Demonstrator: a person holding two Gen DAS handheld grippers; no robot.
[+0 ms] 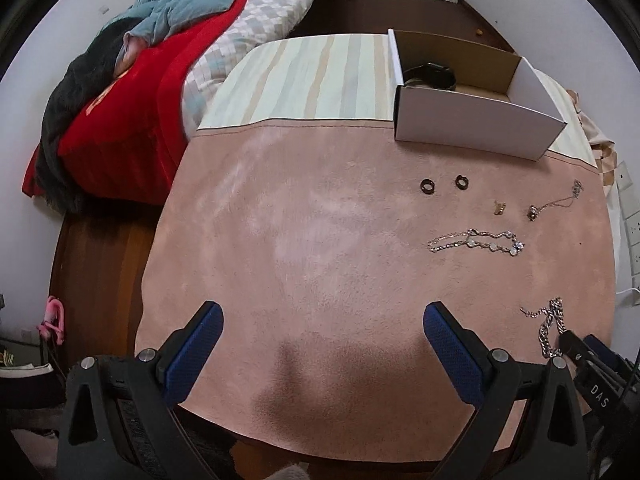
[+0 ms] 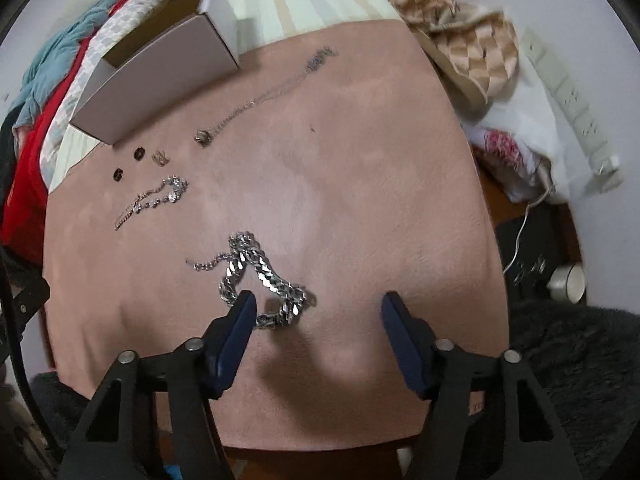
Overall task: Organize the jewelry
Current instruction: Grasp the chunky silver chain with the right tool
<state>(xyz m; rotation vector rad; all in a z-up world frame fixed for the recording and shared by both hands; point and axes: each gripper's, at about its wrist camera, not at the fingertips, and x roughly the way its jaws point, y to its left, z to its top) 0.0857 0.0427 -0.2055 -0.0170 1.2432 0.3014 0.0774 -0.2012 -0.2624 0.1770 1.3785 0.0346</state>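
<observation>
A thick silver chain [image 2: 256, 276] lies on the pink cloth [image 2: 360, 184], partly between my open right gripper's [image 2: 318, 304] fingers, near the left finger. It also shows in the left wrist view [image 1: 550, 326]. A crystal bracelet [image 1: 476, 242] [image 2: 154, 198], two dark rings [image 1: 427, 185] [image 1: 461, 181], a small gold piece [image 1: 499, 208] and a thin necklace with a pendant [image 1: 556, 202] [image 2: 256, 100] lie farther away. A white cardboard box [image 1: 472, 120] [image 2: 160, 80] holds a black watch [image 1: 430, 75]. My left gripper [image 1: 322, 320] is open and empty over bare cloth.
A bed with red, teal and checked bedding [image 1: 160, 80] lies left of the table. A beige checked cloth [image 2: 460, 48], a white bag [image 2: 516, 148], a power strip [image 2: 572, 108] and a cup [image 2: 568, 282] lie to the right.
</observation>
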